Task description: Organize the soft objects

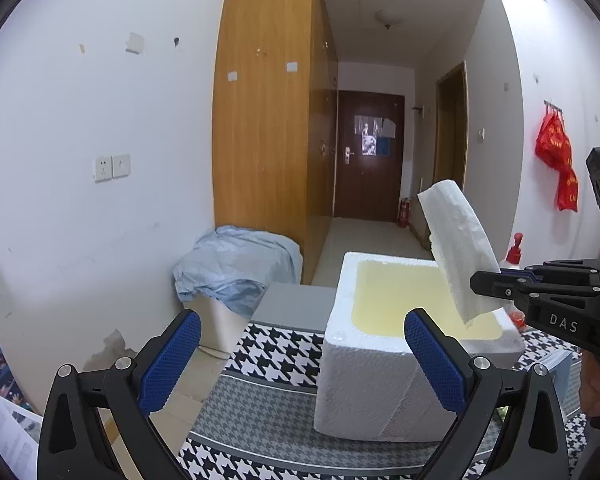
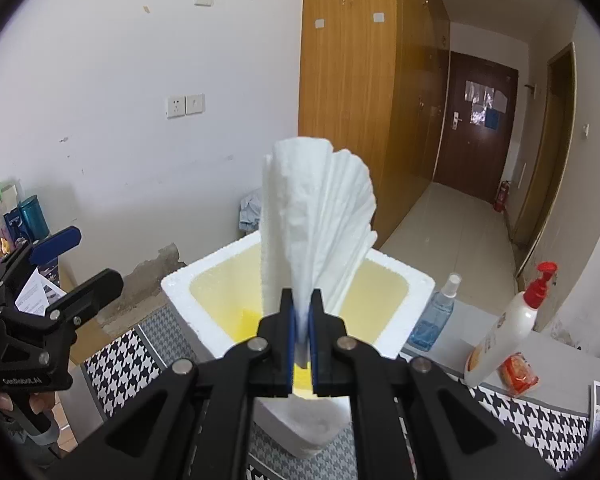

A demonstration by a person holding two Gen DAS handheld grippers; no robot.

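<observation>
Our right gripper pinches a folded stack of white tissues near its lower end, long axis upright, directly above the open foam box on the houndstooth-covered table. Our left gripper waits open and empty, nearer us. "DAS" marks the right gripper.

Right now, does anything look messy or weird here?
A little. The stack of white tissues pinched in the right gripper fans out crookedly above the foam box instead of lying flat. The wall's paint is peeling low down beside the box, and a blue cloth is draped crumpled over a bin.
</observation>
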